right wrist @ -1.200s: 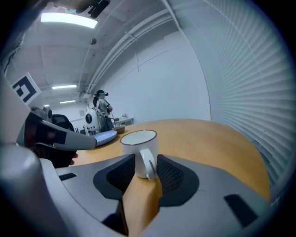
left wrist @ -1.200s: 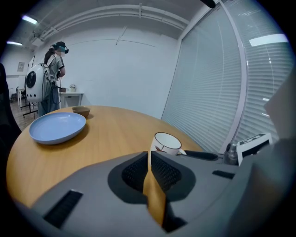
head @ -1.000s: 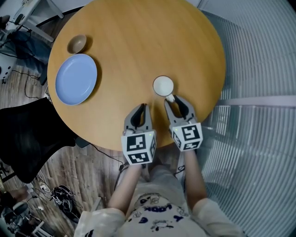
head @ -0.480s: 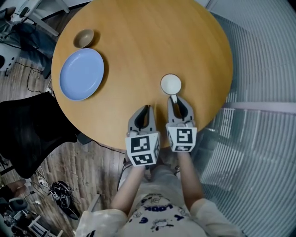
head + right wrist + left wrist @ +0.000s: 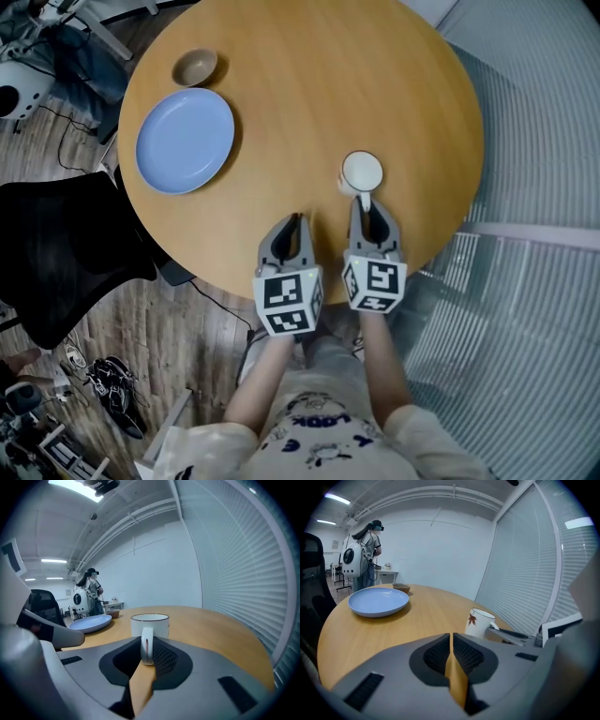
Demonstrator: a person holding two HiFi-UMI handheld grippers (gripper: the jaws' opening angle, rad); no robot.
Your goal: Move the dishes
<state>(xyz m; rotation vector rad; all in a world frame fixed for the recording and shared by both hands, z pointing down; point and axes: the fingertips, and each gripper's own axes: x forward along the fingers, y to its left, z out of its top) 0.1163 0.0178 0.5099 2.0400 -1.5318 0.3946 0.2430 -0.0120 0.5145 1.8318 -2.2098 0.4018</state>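
Task barely begun, I'd judge: blue plate (image 5: 185, 141) & small brown bowl (image 5: 195, 67) sit upper left on table (image 5: 309, 84), untouched. Left gripper (image 5: 293, 221), lower centre: jaws pressed together, empty, well apart from plate. Mug (image 5: 362, 172) centre-right; right gripper (image 5: 366, 202) just below it, jaws just been closing, now pinching its handle. Lifting & placing all left to do.

The left gripper (image 5: 296, 218) has its jaws pressed together, empty. Just beside it, the right gripper (image 5: 366, 201) has just been closing its jaws, which pinch the handle of the white ceramic mug (image 5: 361, 172).
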